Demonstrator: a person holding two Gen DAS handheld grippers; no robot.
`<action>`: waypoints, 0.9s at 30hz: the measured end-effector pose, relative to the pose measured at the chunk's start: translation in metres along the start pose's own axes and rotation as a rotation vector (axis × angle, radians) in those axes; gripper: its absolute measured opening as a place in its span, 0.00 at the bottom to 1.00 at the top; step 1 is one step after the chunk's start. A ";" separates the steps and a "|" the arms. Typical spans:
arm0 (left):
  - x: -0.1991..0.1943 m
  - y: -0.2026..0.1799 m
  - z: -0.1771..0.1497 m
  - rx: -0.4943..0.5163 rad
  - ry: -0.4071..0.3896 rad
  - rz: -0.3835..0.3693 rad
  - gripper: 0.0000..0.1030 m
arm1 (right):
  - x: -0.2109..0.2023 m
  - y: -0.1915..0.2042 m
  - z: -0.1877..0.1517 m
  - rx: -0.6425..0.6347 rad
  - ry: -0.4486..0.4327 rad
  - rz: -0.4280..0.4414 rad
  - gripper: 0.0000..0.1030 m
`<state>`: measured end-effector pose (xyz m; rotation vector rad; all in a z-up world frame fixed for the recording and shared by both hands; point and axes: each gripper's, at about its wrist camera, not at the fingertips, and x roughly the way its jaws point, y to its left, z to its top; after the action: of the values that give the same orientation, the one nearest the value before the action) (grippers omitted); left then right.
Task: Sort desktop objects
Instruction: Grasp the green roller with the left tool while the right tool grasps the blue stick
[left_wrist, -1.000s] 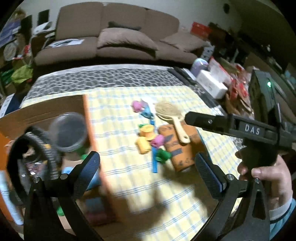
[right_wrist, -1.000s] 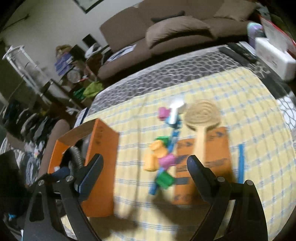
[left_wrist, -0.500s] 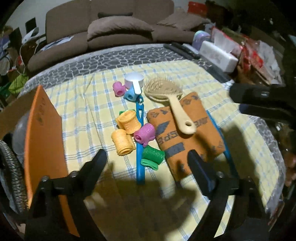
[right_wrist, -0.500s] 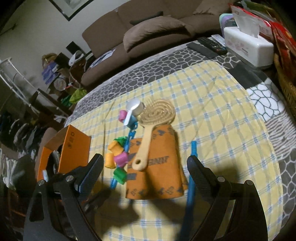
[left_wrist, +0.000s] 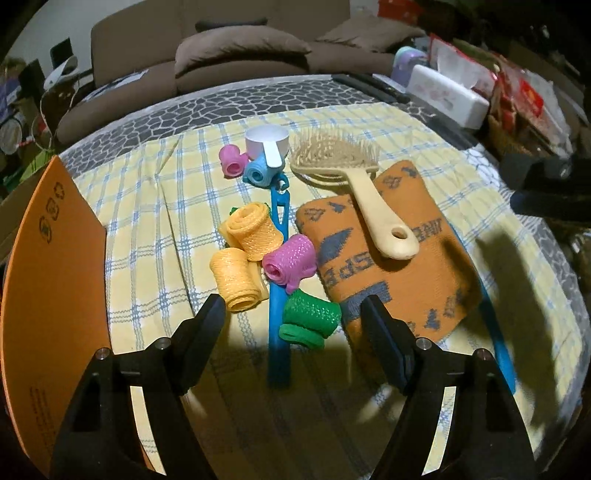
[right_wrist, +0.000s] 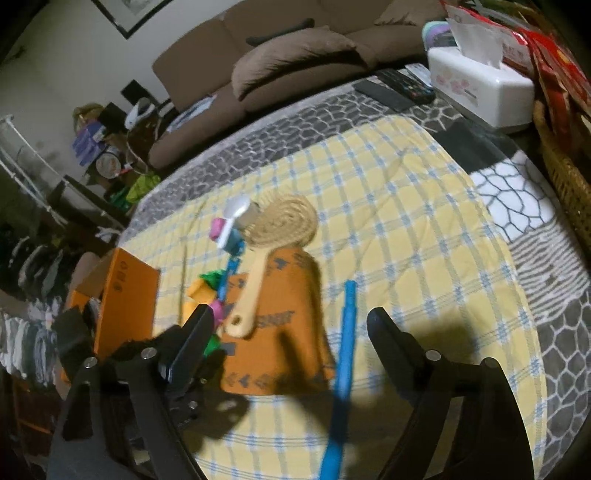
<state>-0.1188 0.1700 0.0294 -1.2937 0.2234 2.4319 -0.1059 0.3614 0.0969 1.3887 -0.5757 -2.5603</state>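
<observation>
My left gripper (left_wrist: 291, 314) hangs low over a heap of hair rollers on the yellow checked cloth (left_wrist: 155, 221). Its jaws are closing, and a green roller (left_wrist: 310, 317) lies between the fingertips with gaps on both sides. Past it lie a pink roller (left_wrist: 290, 258), two yellow rollers (left_wrist: 255, 230) and a blue stick (left_wrist: 277, 295). A cream hairbrush (left_wrist: 369, 199) rests on an orange towel (left_wrist: 399, 273). My right gripper (right_wrist: 291, 325), also closing, holds nothing above the towel (right_wrist: 280, 332) and a second blue stick (right_wrist: 345, 332).
An orange box (left_wrist: 51, 277) stands open at the left edge. A white scoop (left_wrist: 267, 142), a small pink roller (left_wrist: 231, 160) and a blue roller (left_wrist: 258, 171) lie farther back. A tissue box (right_wrist: 480, 85), remotes (right_wrist: 399, 88) and a wicker basket (right_wrist: 565, 166) line the right side.
My left gripper came away from the orange box, dropped toward the roller heap and narrowed its jaws. My right gripper shifted right, from the rollers to the towel and blue stick.
</observation>
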 end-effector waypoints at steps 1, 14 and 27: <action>0.000 0.000 0.000 -0.001 -0.003 0.000 0.71 | 0.003 -0.002 0.000 -0.006 0.012 -0.012 0.78; 0.004 0.005 0.002 -0.012 -0.007 0.021 0.60 | 0.046 -0.019 -0.021 -0.108 0.147 -0.187 0.41; 0.013 0.006 -0.004 -0.006 0.024 -0.014 0.29 | 0.066 -0.002 -0.027 -0.237 0.153 -0.236 0.12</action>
<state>-0.1246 0.1670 0.0160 -1.3238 0.2124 2.4079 -0.1193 0.3348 0.0321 1.6284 -0.0834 -2.5592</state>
